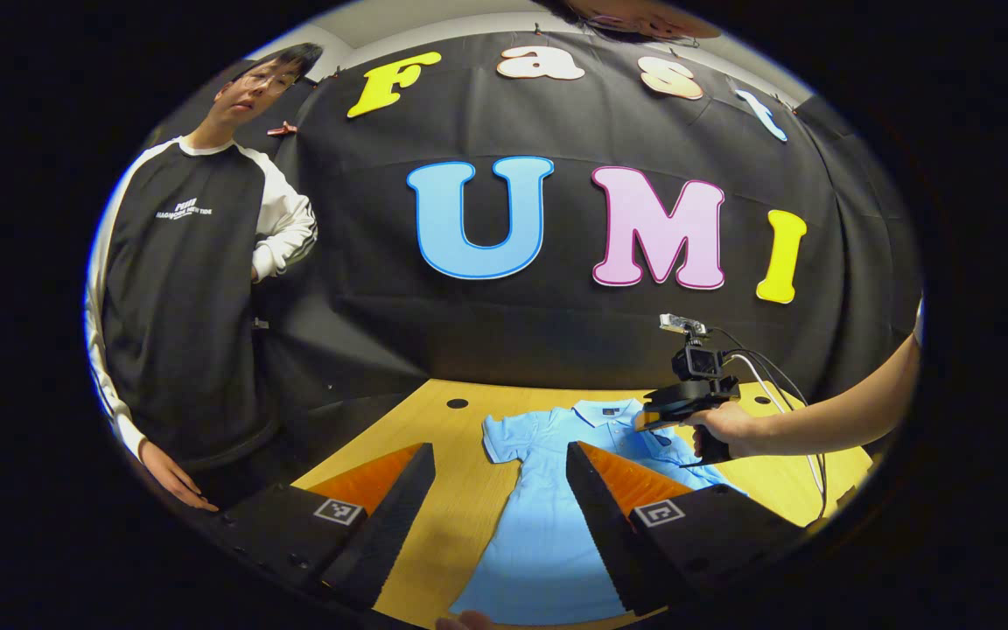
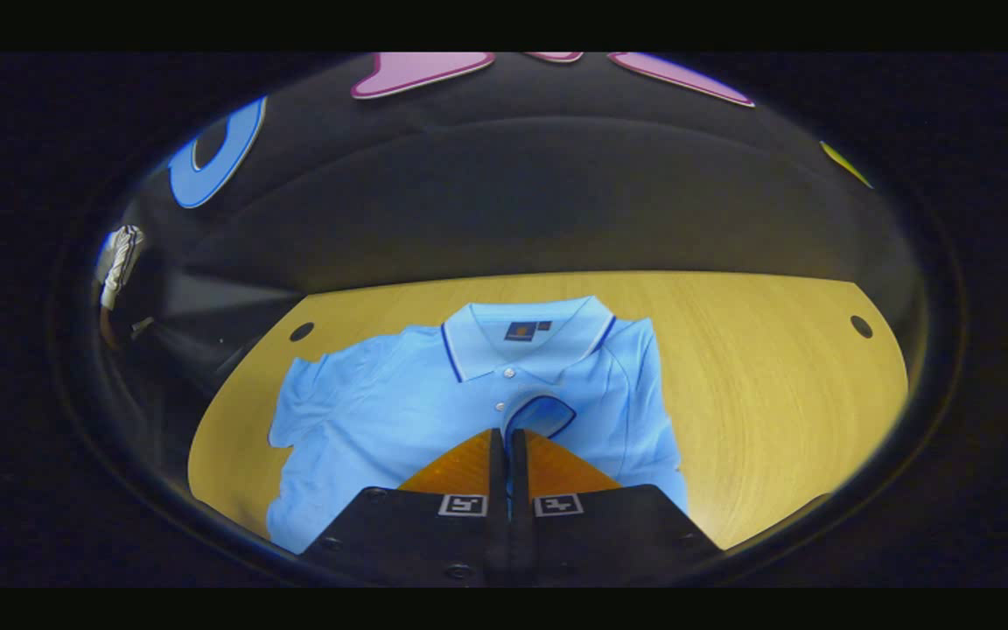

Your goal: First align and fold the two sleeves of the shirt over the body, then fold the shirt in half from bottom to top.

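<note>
R tool (image 2: 507, 437) pinching shirt (image 2: 399, 411) sleeve.

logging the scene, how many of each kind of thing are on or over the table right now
light blue polo shirt: 1
grippers: 2, left gripper and right gripper
wooden table: 1
total: 4

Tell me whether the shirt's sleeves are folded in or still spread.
One each. In the right gripper view, the shirt has one sleeve folded over the body, held by the right hand-held gripper; the other sleeve lies spread.
</note>
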### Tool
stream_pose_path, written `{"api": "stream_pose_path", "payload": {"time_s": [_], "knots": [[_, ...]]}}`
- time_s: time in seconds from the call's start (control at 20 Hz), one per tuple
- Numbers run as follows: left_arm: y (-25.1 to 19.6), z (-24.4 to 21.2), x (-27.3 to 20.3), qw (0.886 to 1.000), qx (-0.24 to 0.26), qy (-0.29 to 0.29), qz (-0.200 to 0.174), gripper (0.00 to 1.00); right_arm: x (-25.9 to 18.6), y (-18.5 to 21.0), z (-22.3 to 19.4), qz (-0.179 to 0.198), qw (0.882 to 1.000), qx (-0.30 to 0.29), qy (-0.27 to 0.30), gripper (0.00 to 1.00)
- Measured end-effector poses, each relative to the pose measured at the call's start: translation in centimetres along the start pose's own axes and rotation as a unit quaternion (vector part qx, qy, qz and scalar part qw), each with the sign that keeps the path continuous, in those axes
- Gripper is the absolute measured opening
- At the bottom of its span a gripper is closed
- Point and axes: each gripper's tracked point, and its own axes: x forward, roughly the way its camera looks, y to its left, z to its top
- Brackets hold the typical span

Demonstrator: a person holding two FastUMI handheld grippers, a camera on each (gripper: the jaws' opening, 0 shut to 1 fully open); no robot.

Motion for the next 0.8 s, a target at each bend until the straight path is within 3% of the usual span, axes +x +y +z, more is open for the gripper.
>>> {"api": "stream_pose_path", "payload": {"time_s": [0.05,0.15,0.25,0.3,0.35,0.55,0.8], "knots": [[0.2,-0.1,-0.1,1.000,-0.001,0.001,0.002,0.96,0.5,0.3,-0.6,0.002,1.000,-0.007,0.008,0.10],[0.3,0.0,0.1,1.000,-0.002,0.002,0.005,0.96,0.8,0.4,-1.5,-0.002,1.000,-0.012,0.017,0.11],[0.5,0.3,0.0,1.000,-0.003,-0.003,0.006,0.97,0.7,0.1,-0.8,-0.007,1.000,-0.018,-0.001,0.00],[0.6,0.5,0.1,1.000,-0.002,-0.004,0.007,0.96,0.7,0.2,-0.6,-0.007,1.000,-0.017,-0.006,0.08],[0.7,0.5,0.3,1.000,-0.002,-0.004,0.008,0.97,0.9,0.1,-0.5,-0.006,1.000,-0.012,-0.007,0.05],[0.7,0.7,0.6,1.000,0.001,-0.005,0.010,0.96,0.2,0.5,0.4,-0.005,1.000,-0.009,-0.028,0.90],[0.9,1.0,1.7,1.000,0.001,-0.006,0.012,0.97,-4.4,0.1,5.2,-0.008,0.991,-0.029,-0.127,0.89]]}}
